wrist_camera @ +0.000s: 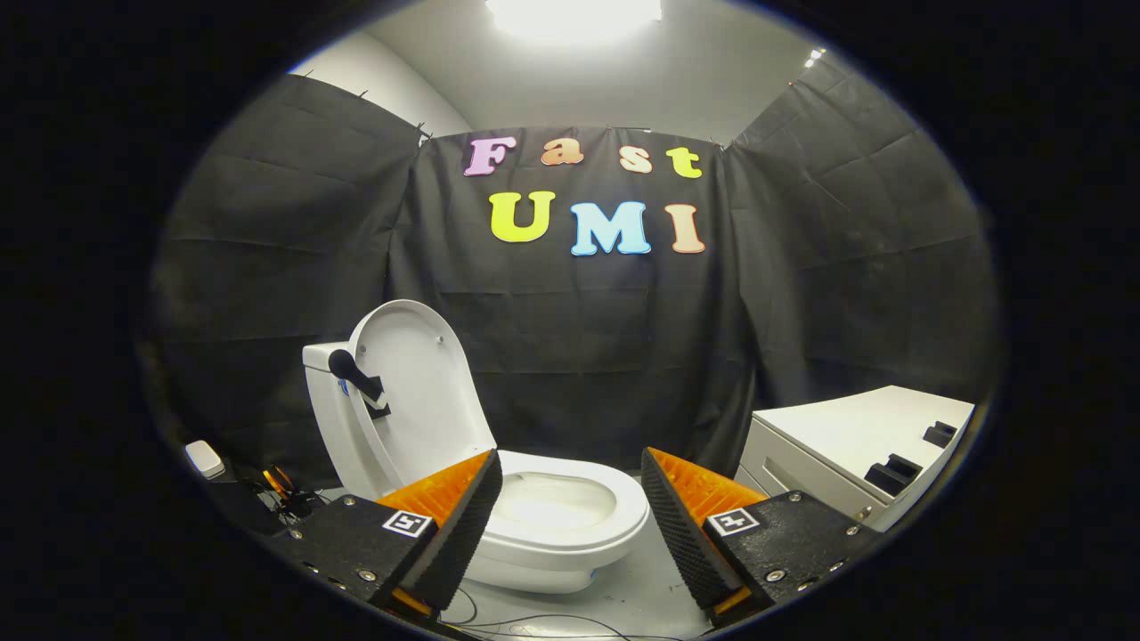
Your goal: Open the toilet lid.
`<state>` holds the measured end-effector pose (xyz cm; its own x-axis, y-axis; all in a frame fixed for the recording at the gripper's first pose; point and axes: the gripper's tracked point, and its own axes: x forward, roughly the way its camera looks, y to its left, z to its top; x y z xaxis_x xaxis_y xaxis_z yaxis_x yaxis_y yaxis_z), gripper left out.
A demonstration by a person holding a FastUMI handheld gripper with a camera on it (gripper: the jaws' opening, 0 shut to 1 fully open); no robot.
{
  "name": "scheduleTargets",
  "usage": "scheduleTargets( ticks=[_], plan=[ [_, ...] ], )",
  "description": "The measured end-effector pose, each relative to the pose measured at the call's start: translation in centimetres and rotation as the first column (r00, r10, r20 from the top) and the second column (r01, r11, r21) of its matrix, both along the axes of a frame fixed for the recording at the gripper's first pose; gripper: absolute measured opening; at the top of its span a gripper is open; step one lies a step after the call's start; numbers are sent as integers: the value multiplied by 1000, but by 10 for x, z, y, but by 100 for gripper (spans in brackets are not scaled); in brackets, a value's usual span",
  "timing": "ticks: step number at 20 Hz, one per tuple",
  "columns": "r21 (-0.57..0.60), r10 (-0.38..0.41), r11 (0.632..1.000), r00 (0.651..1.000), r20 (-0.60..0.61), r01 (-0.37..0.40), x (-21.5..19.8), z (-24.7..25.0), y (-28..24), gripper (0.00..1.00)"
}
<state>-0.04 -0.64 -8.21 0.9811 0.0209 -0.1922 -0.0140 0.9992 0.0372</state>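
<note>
A white toilet [552, 525] stands on the floor just beyond my fingers. Its lid [419, 392] is raised upright and leans back against the tank [325, 392]. The seat ring and bowl lie uncovered between and ahead of my fingertips. A black handle-like piece [356, 378] sticks out from the lid's inner face near the tank. My gripper [570, 485] is open, its fingers spread wide to either side of the bowl, with nothing held between them.
A white cabinet [855, 445] with black fittings on top stands to the right of the toilet. Left of the tank lie a small white box [205, 458] and tangled cables [285, 494]. Thin wires [534, 619] run over the floor below the bowl.
</note>
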Motion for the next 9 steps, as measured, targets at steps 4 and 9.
scheduleTargets(
  ticks=[4,9],
  plan=[
    [11,-8,1000,1000,-7,8,0,-2,-1,96],
    [20,-3,1000,1000,1,3,-1,-4,2,96]
  ],
)
